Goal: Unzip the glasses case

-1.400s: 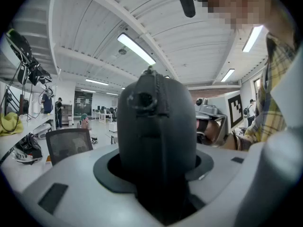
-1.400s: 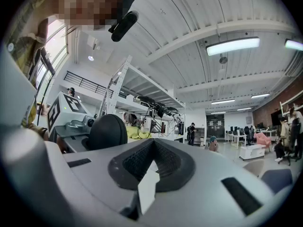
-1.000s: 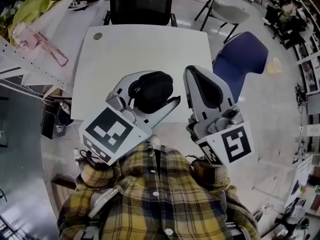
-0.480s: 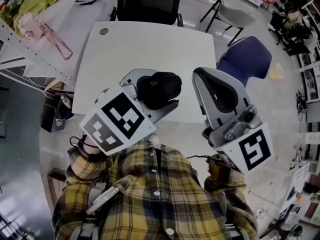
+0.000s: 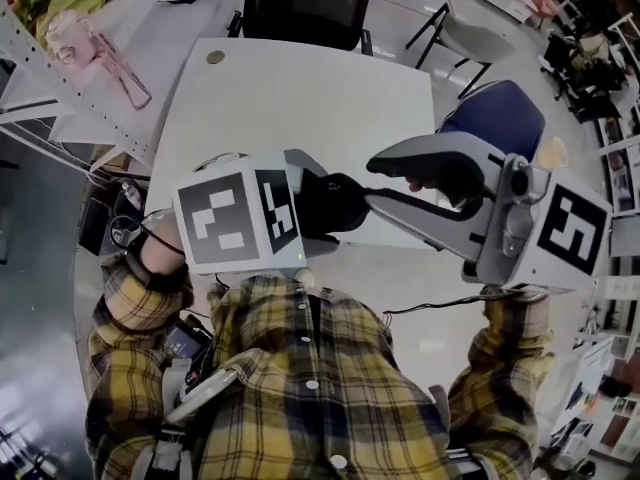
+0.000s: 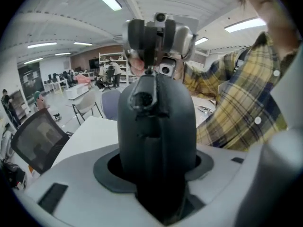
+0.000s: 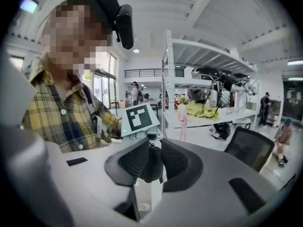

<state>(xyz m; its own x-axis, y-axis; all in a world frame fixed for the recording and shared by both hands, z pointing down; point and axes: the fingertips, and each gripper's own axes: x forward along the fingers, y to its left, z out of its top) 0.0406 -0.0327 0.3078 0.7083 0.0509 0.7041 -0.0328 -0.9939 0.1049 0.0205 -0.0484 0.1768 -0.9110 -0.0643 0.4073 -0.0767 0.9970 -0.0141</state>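
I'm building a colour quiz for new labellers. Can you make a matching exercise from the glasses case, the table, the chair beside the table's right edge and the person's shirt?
Things:
1. glasses case
2. table
3. chair beside the table's right edge
4. shirt

Colours:
A. white
B. yellow plaid
C. black
D. blue

Pairs: 1-C, 2-A, 3-D, 4-B.

The table (image 5: 320,98) is white and square with rounded corners, and it stands on a pale, glossy floor (image 5: 420,288). Near its far left corner lies a small round disc (image 5: 215,57), perhaps a cable-hole cap. A black chair (image 5: 305,3) stands at the table's far edge and a blue chair (image 5: 495,118) off its right corner.
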